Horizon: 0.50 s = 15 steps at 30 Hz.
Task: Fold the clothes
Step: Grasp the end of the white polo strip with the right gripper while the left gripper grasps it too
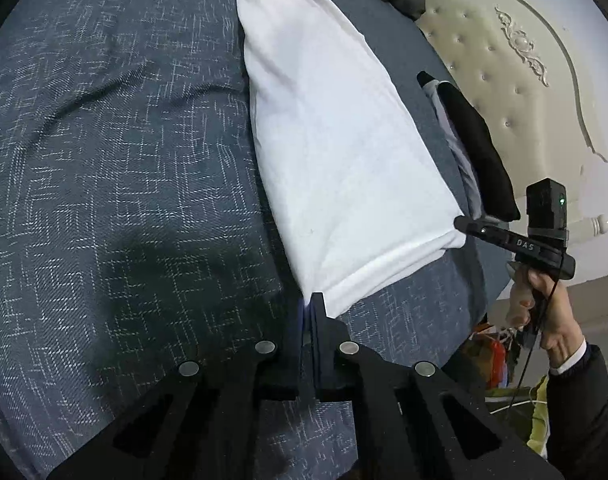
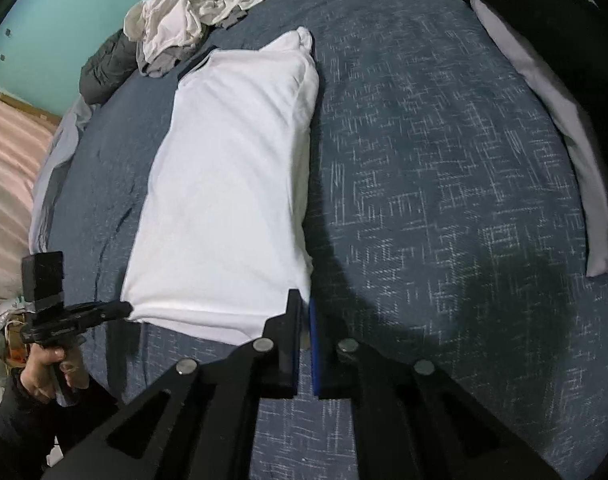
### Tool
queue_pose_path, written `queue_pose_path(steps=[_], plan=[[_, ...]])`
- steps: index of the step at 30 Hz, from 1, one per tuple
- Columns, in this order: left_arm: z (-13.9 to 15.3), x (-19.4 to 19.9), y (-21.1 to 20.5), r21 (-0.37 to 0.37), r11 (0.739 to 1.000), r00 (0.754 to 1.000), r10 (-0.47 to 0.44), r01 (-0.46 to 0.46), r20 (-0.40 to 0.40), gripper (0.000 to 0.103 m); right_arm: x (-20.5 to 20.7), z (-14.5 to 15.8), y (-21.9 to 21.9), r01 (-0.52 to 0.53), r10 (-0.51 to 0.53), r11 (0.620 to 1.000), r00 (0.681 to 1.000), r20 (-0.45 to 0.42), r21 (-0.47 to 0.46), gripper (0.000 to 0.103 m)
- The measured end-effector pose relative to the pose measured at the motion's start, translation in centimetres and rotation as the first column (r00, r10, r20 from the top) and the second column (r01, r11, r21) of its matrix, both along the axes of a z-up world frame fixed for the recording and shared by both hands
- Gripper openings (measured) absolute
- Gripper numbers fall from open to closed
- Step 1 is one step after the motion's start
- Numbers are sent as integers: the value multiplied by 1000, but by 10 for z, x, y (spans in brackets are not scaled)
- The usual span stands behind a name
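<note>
A white shirt [image 1: 344,152] is laid flat near the middle of the bed [image 1: 104,160], already folded lengthwise into a narrow strip w/ its dark collar at the far end; the hem is turned toward the near edge, prob. so the strip can be doubled end over end. The left tool [image 1: 310,308] is seen closed tight at one near hem corner, and cloth appears pinched between the jaws, though the contact is partly masked by the tool itself. The right tool [image 2: 302,312] is likewise closed at the other near hem corner [image 2: 296,300]; whether fabric is truly caught there can't be told for sure, as the pads cover the spot. Both corners are judged to be taken together so the hem can be lifted evenly w/o skewing. Folded items, one black [image 2: 544,20] over one pale, are stacked toward the bed's headboard side; a crumpled pile [image 2: 184,12] awaits at the far corner. The stack's contents, the pile's makeup & the shirt's underside layers are hidden.
</note>
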<state>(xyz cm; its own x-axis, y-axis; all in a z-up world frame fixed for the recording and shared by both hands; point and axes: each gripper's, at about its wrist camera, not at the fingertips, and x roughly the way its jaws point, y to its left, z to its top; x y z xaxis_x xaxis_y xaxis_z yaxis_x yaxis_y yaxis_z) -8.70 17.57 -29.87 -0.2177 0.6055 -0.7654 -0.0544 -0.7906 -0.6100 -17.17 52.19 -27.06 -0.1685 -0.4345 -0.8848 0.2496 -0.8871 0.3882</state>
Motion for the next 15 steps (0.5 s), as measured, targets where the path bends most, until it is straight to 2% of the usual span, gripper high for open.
queue_pose_path(steps=[7, 9, 10, 11, 12, 13, 15], plan=[[-4, -2, 6, -12, 1000, 1000, 1, -1, 30, 3, 1, -7, -1, 6, -6, 1000, 1000, 26, -3, 4], [-6, -3, 6, -25, 1000, 999, 9, -8, 34, 6, -1, -7, 1, 22, -21, 1000, 999, 33, -13, 5], [-7, -3, 6, -32, 999, 999, 14, -13, 32, 11, -2, -7, 2, 34, -33, 999, 999, 41, -13, 14], [-7, -3, 4, -34, 999, 999, 21, -20, 30, 22, -3, -8, 2, 45, -45, 999, 998, 50, -13, 22], [-7, -4, 3, -31, 999, 999, 30, -29, 30, 29, -5, -9, 3, 54, -54, 999, 997, 54, 4, 47], [-8, -5, 3, -26, 999, 999, 37, -36, 30, 38, -6, -9, 3, 59, -59, 998, 997, 52, 2, 58], [-9, -7, 4, -22, 999, 999, 42, -42, 31, 40, -8, -8, 5, 72, -70, 997, 996, 50, -30, 58]])
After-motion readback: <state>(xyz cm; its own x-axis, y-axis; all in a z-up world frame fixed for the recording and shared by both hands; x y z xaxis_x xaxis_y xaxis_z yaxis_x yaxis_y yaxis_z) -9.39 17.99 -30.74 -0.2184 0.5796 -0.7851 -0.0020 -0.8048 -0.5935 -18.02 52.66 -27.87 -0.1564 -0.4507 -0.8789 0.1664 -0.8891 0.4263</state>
